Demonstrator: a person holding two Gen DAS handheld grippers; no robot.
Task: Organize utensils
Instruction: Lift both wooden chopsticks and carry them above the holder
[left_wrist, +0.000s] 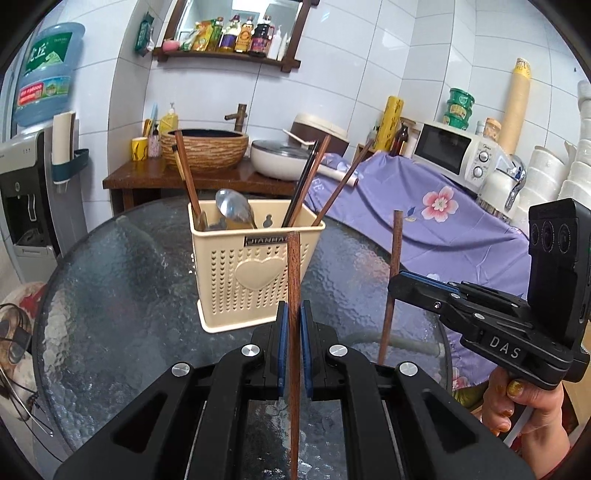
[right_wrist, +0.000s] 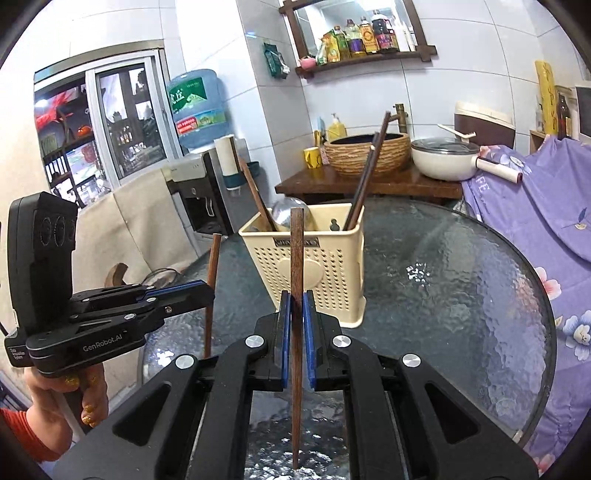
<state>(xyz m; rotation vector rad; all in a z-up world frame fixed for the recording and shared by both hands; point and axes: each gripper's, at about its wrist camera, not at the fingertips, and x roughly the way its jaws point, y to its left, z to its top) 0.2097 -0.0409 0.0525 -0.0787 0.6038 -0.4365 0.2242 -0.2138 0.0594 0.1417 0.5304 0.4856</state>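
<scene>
A cream perforated utensil holder (left_wrist: 251, 273) stands on the round glass table (left_wrist: 110, 295), with several chopsticks (left_wrist: 306, 177) and a metal spoon (left_wrist: 234, 208) in it. My left gripper (left_wrist: 294, 314) is shut on a brown wooden chopstick (left_wrist: 294, 266), held upright just in front of the holder. My right gripper (right_wrist: 296, 302) is shut on another brown chopstick (right_wrist: 296, 243), also upright before the holder (right_wrist: 314, 266). Each gripper shows in the other's view: the right one (left_wrist: 393, 282) with its chopstick (left_wrist: 393, 258), the left one (right_wrist: 210, 291) with its chopstick (right_wrist: 212, 266).
A wooden counter (left_wrist: 221, 177) with a woven basin (left_wrist: 205, 147) and a white pan (left_wrist: 280, 157) stands behind the table. A purple floral cloth (left_wrist: 424, 214) covers a surface on the right with a microwave (left_wrist: 454, 151). A water dispenser (left_wrist: 22, 206) stands at left.
</scene>
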